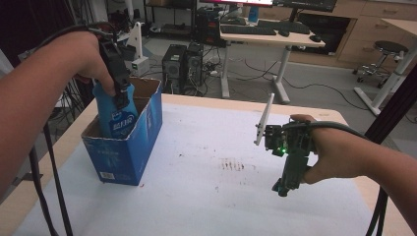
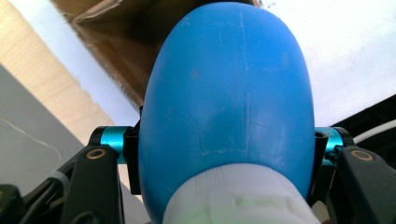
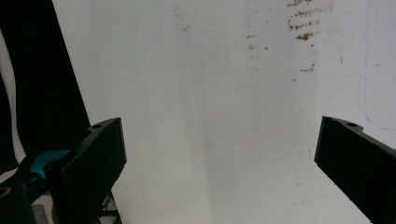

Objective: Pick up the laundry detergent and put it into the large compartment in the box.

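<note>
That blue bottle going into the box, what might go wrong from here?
The left tool grips the blue bottle near its rounded top, by the white cap, so the smooth plastic might slip or swing. The bottle sits partly inside the open cardboard box; it could catch a flap or tip the box, since nothing steadies it. The right tool hangs open above the table, far off.

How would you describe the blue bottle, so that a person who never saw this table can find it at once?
Look at the left end of the white-covered table, where an open blue cardboard box stands. The blue bottle rises out of that box, clamped near its top by the left gripper. It is smooth rounded plastic with a white cap, while the box is flat-sided cardboard, brown inside.
</note>
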A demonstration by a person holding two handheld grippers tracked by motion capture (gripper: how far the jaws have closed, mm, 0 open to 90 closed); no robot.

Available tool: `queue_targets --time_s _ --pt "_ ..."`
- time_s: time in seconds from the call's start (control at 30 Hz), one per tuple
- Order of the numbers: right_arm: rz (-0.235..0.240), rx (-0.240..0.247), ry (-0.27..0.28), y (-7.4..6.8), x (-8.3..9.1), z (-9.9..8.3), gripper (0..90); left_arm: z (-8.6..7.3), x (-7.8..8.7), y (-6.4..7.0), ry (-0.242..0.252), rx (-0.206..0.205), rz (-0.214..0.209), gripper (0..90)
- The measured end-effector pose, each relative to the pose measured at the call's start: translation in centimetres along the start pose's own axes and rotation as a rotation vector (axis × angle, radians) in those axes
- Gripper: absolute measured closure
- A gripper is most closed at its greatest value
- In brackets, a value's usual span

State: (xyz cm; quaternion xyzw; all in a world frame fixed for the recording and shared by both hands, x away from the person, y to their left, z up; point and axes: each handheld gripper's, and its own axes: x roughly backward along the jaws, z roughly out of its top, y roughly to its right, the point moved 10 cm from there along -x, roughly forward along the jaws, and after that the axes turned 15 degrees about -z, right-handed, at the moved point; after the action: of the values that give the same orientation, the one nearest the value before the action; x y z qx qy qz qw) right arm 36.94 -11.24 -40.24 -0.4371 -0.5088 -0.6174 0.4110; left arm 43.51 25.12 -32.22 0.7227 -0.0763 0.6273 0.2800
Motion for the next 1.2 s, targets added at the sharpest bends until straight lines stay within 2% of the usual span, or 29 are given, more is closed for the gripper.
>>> queue_targets --time_s 0.13,0.2,0.4,0.5,0.57,0.8,0.93,1.2 --pt "-0.002 0.001 -0.001 0.0 0.0 0.0 1.1 0.1 -1.5 -0.6 -0.024 -0.068 0.003 38.6" --pt "-0.002 0.001 -0.003 0.0 0.0 -0.1 1.1 0.2 -2.1 -0.9 -0.028 -0.068 -0.001 38.6" --pt "-0.005 -0.006 -0.009 0.0 0.0 -0.1 1.1 0.3 -4.0 -1.5 -0.051 -0.142 0.007 38.6" --pt "-0.005 -0.004 -0.010 0.0 -0.1 0.0 1.1 0.3 -4.8 -1.7 -0.078 -0.221 0.024 38.5" --pt "-0.005 -0.010 -0.013 0.0 -0.1 0.0 1.1 0.3 -5.2 -1.9 -0.086 -0.255 0.029 38.5" --pt "-0.004 -0.007 -0.020 -0.1 -0.2 0.1 1.1 0.4 -6.5 -2.2 -0.092 -0.300 0.014 38.3" --pt "-0.005 -0.008 -0.021 -0.1 -0.2 0.2 1.1 0.6 -6.7 -2.3 -0.076 -0.323 0.009 38.3" --pt "-0.004 -0.013 -0.022 0.0 -0.4 0.2 1.1 0.6 -6.6 -2.5 -0.068 -0.325 -0.003 37.5"
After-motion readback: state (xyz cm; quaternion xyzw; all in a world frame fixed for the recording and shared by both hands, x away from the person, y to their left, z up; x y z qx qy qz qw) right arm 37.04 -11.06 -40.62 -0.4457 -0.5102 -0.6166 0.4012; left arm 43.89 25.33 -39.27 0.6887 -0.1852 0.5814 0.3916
